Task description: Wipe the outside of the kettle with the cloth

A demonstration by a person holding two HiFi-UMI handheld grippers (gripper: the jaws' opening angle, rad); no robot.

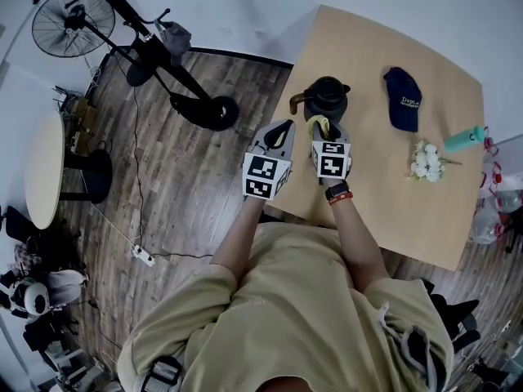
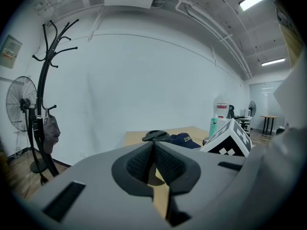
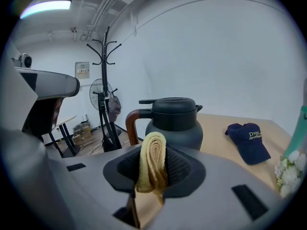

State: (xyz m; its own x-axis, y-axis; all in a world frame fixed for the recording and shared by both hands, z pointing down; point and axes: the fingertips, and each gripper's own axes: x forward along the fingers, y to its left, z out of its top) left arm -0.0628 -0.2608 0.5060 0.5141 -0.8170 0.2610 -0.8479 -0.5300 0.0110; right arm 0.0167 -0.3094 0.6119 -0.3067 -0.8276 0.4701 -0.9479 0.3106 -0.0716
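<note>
While right tool [image 3: 153, 175] grips cloth [image 3: 152, 159] before the lidded kettle [image 3: 175, 128], left tool [image 2: 154, 163] is clenched.

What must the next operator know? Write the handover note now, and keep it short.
Left tool: shut, empty, held beside the right one.
Right tool: shut on the folded yellow cloth.
Kettle: upright on the table, lid on, just beyond the cloth; whether they touch cannot be told.
Done: cloth in grip, at the kettle.
Left: wipe the kettle's outside all round.
</note>
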